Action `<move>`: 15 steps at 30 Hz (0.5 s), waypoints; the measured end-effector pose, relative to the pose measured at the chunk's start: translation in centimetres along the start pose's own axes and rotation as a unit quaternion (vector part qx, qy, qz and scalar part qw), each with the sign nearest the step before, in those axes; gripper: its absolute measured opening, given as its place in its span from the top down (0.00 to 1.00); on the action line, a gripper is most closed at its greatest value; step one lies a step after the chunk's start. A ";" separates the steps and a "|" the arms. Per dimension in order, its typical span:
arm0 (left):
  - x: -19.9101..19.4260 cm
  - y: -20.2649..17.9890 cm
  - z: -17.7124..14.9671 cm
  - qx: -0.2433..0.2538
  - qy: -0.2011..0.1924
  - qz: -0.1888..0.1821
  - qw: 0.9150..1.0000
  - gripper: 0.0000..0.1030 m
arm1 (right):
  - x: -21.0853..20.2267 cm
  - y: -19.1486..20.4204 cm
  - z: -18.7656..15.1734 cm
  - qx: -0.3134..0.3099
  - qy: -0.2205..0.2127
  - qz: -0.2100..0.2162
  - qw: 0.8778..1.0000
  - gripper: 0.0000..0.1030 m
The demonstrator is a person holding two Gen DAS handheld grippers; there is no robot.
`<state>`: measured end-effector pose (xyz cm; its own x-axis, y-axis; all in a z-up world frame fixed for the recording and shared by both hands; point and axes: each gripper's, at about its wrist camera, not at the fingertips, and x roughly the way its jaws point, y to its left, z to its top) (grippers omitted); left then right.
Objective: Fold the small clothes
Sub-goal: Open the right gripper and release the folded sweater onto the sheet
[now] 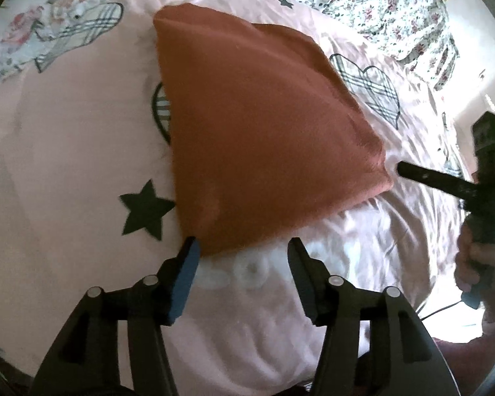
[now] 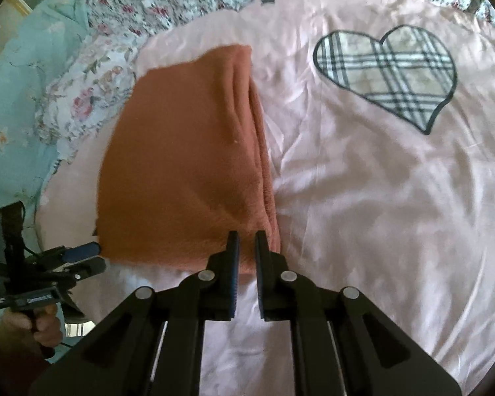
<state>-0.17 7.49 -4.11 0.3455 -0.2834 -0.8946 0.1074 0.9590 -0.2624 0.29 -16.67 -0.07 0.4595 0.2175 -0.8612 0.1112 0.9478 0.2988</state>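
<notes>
A rust-orange fleece cloth (image 1: 264, 115) (image 2: 188, 165) lies folded and flat on a pink sheet (image 1: 66, 148) (image 2: 379, 214). My left gripper (image 1: 242, 247) is open, and the cloth's near corner lies just ahead between its fingertips, untouched by the pads. From the right wrist view the left gripper (image 2: 94, 259) sits at the cloth's near left corner. My right gripper (image 2: 247, 241) is shut to a narrow slit over the cloth's near right corner, and I see nothing pinched in it. In the left wrist view the right gripper (image 1: 400, 169) tips against that corner.
The sheet carries a plaid heart (image 2: 386, 76) and a dark star (image 1: 145, 211). A floral quilt (image 1: 363, 0) (image 2: 165, 0) lies bunched beyond it, with pale blue fabric (image 2: 16, 99) at the left. A person's hand (image 1: 475, 264) (image 2: 33, 326) holds each gripper's handle.
</notes>
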 end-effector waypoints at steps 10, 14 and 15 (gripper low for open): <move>-2.6 0.5 -1.8 0.022 -0.027 0.056 0.998 0.31 | -1.4 2.2 -2.6 -0.019 -0.002 -0.003 1.000 0.86; -3.6 0.8 -2.6 0.030 -0.039 0.079 0.996 0.24 | -2.0 3.3 -3.8 -0.045 -0.008 -0.015 0.999 0.53; -3.8 0.9 -3.0 0.031 -0.039 0.086 0.995 0.22 | -2.1 3.6 -4.1 -0.053 -0.009 -0.018 0.998 0.50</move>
<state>-4.13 9.47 -2.05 0.4352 -0.1162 -0.8928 0.0965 0.9919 -0.0820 -3.94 -12.78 1.13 0.4722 0.1804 -0.8628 0.0337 0.9744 0.2221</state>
